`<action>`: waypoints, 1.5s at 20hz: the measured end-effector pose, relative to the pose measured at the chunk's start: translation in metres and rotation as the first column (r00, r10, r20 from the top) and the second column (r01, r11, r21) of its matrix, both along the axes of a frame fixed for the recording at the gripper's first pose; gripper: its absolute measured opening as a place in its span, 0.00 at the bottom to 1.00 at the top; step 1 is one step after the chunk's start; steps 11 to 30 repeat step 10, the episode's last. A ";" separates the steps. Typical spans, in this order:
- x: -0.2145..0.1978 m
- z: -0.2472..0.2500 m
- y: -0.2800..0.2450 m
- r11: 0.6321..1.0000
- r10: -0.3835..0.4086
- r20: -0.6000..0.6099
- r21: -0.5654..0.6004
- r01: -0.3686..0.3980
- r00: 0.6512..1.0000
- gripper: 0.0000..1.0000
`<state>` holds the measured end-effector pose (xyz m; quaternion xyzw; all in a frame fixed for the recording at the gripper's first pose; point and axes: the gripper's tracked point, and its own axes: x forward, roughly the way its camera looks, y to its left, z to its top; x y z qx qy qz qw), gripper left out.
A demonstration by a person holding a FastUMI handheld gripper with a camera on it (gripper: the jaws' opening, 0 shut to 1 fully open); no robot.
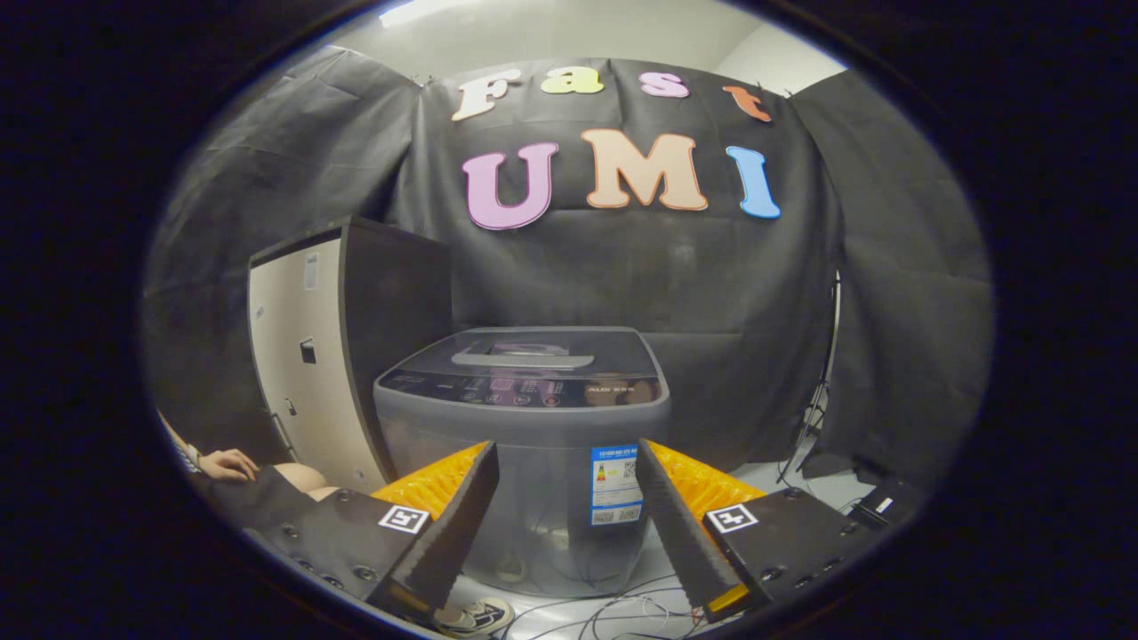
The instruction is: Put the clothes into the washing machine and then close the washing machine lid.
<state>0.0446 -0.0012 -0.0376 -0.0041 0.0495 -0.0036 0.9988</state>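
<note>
Here, at center frame, a gray top-loading washing machine (524, 444) stands upright on the floor (800, 484), its front panel facing the camera and its lid (524, 348) lying flat and closed on top. The tool (566, 467) hovers in the lower part of the frame with its two fingers spread wide, holding nothing; the washer's body shows in the gap between them, beyond the tips. A dark control strip (524, 389) runs side to side along the top front edge of the machine, its markings too small to make out. A blue-and-white sticker (616, 484) sits on the lower right of the washer's front; its print cannot be read. The base of the machine is partly hidden behind the fingers. No clothes can be made out, and the drum's contents are hidden under the lid. At left of frame, a tall cabinet (307, 356) with a pale door and dark side stands just beside the washer. In the lower left corner, a person's hand (228, 464) rests on a knee, the rest of the figure cut off. Loose cables (622, 613) trail across the floor at bottom center, near a shoe (476, 616). A stand (822, 391) rises at right against the dark backdrop.
</note>
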 end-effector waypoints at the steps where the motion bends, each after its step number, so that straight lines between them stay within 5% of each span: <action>1: -0.001 -0.001 0.000 1.000 0.000 -0.002 0.000 0.000 1.000 0.97; 30: 0.000 -0.003 0.000 1.000 0.000 -0.009 -0.001 0.000 1.000 0.97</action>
